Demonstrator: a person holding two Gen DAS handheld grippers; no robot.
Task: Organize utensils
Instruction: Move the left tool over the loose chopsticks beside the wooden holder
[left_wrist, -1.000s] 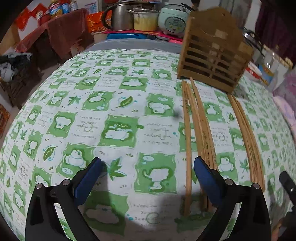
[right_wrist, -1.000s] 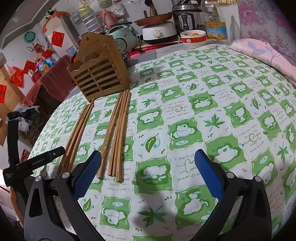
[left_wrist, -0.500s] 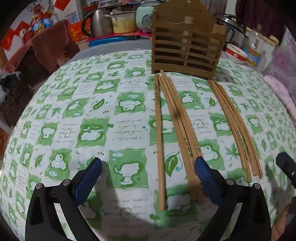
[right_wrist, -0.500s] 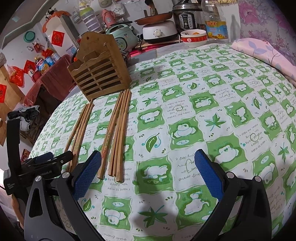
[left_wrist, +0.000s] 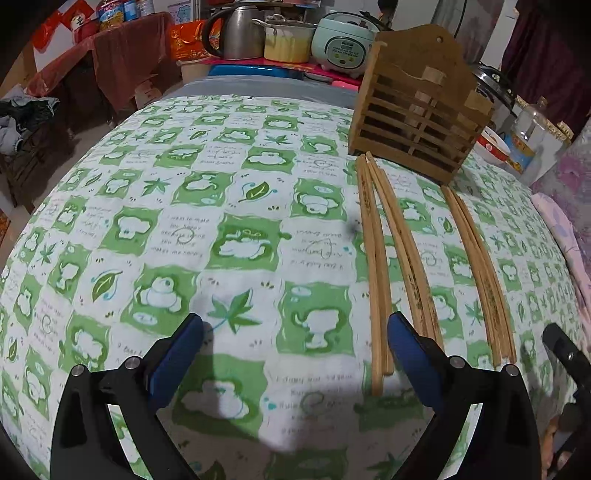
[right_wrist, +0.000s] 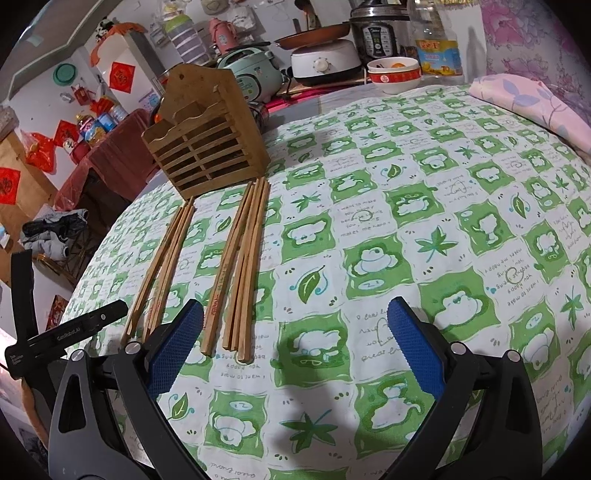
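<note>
Two bundles of wooden chopsticks lie on the green-and-white tablecloth in front of a slatted wooden holder. In the left wrist view the nearer bundle runs down to my right finger and the other bundle lies further right. In the right wrist view one bundle lies by my left finger and the other further left. My left gripper is open and empty just above the cloth. My right gripper is open and empty.
Behind the table stand a kettle, a pot, rice cookers, a bowl and an oil bottle. A pink floral pillow lies at the table's far right. The left gripper's body shows in the right wrist view.
My left gripper has swung back to the left, so the chopsticks and holder sit further right in its view than half a second ago. The right gripper has stayed still.
</note>
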